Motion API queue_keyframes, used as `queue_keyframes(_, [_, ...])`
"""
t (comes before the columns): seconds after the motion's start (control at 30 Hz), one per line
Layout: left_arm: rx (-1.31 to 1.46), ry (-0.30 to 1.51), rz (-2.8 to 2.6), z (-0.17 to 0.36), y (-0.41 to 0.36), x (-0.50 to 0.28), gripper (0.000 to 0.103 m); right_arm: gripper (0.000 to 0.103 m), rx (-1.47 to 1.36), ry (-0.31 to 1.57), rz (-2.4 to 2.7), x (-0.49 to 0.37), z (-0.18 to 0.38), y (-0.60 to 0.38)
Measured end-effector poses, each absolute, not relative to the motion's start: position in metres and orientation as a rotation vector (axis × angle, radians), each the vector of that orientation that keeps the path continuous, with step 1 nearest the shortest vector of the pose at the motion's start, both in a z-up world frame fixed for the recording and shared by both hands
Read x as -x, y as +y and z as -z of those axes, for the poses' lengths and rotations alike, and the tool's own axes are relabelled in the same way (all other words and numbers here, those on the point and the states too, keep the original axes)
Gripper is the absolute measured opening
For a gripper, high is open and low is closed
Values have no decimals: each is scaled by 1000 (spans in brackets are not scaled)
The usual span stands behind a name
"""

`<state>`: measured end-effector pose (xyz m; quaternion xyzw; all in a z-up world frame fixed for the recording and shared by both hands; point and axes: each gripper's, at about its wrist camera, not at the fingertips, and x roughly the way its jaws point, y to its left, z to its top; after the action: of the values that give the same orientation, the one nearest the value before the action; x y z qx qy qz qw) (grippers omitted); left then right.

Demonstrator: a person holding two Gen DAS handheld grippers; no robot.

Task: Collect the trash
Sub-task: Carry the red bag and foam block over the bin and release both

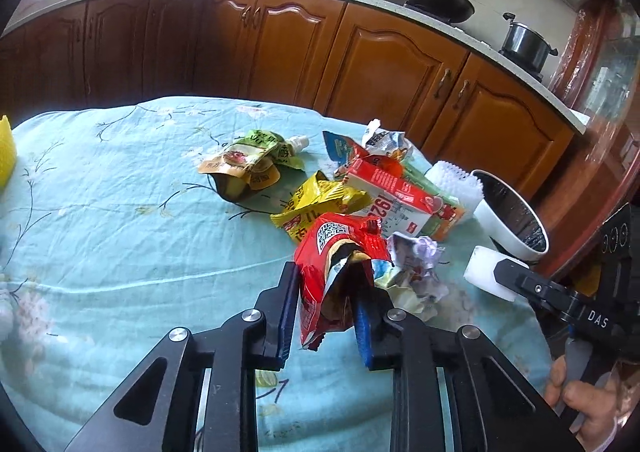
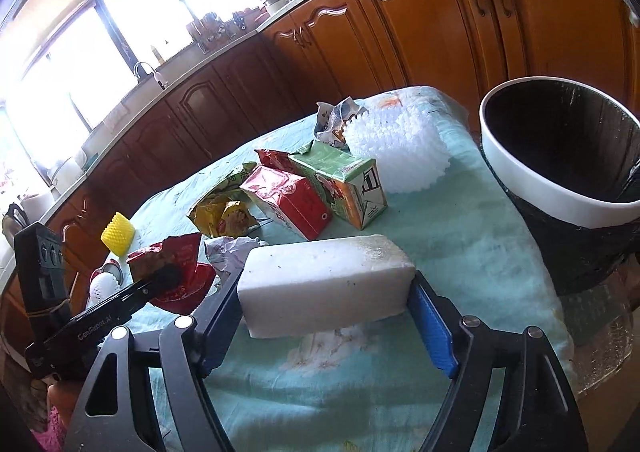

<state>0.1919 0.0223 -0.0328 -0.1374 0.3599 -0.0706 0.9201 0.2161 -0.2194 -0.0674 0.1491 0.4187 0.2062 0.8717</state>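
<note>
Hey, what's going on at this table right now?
A person is clearing trash with two handheld grippers. The left gripper is shut on a red snack wrapper; the right gripper spans a white foam block, near a black bin. Cartons and wrappers remain on the tablecloth.

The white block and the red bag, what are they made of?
The white rectangular foam block looks like polystyrene foam: matte, grainy, slightly crumbly on top. The crinkled red snack bag looks like glossy plastic film with a silvery foil lining, showing at its torn mouth. I can't be sure of either from looks alone.
</note>
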Motion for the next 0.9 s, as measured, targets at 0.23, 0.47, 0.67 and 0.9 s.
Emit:
queue_keyframes(0.23, [280,706,226,12,4,-181,23,80,-336,829,-372,-205,53,-251])
queue_keyframes(0.47, [247,713,305,6,-32,-191,23,80,-353,806,-299,-198,49,-287])
queue_keyframes(0.67, [206,723,354,4,-61,-210,23,80,-354,786,-240,-196,45,-319])
queue_keyframes(0.9, [164,744,387,6,-97,-236,23,80,-357,768,-192,-202,40,-350])
